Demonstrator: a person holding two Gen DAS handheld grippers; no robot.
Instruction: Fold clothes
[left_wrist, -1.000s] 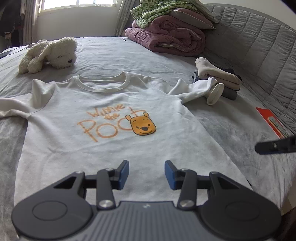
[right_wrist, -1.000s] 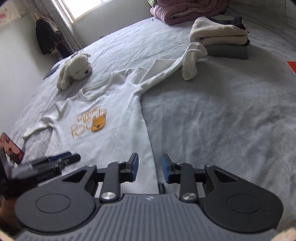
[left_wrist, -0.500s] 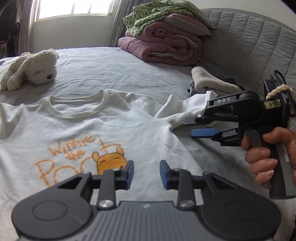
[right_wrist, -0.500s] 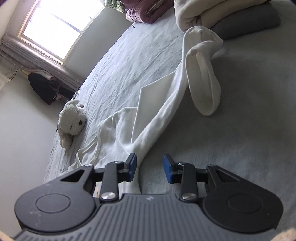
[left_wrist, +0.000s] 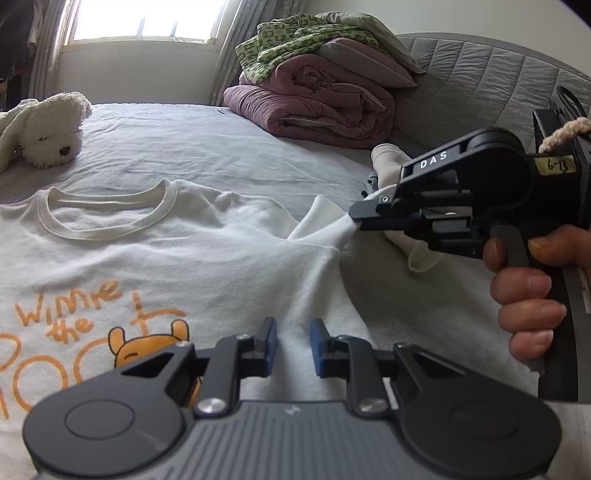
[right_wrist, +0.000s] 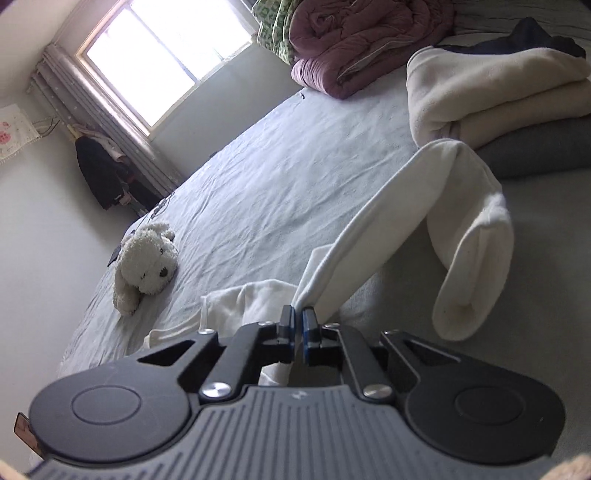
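Note:
A white long-sleeved shirt (left_wrist: 192, 254) with an orange bear print lies flat, front up, on the grey bed (left_wrist: 221, 147). My left gripper (left_wrist: 293, 343) hovers low over the shirt's right side. Its jaws are closing, a ridge of the fabric runs between them, and the pads stand apart from it. My right gripper (left_wrist: 356, 218), held by a hand (left_wrist: 528, 295), is shut on the shirt's sleeve near the armpit. In the right wrist view the right gripper (right_wrist: 298, 326) pinches the white fabric. From there the sleeve (right_wrist: 388, 221) runs away and doubles back, ending in an open cuff (right_wrist: 465, 295).
A white plush dog (left_wrist: 48, 133) lies at the bed's far left. A maroon quilt under green bedding (left_wrist: 325, 103) sits against the padded headboard (left_wrist: 480, 81). Folded cream and grey clothes (right_wrist: 517, 110) are stacked just beyond the sleeve. A dark coat (right_wrist: 103, 173) hangs by the window.
Both grippers came forward and lower over the shirt's right side. The right gripper shut on the sleeve near the armpit. The left jaws narrowed.

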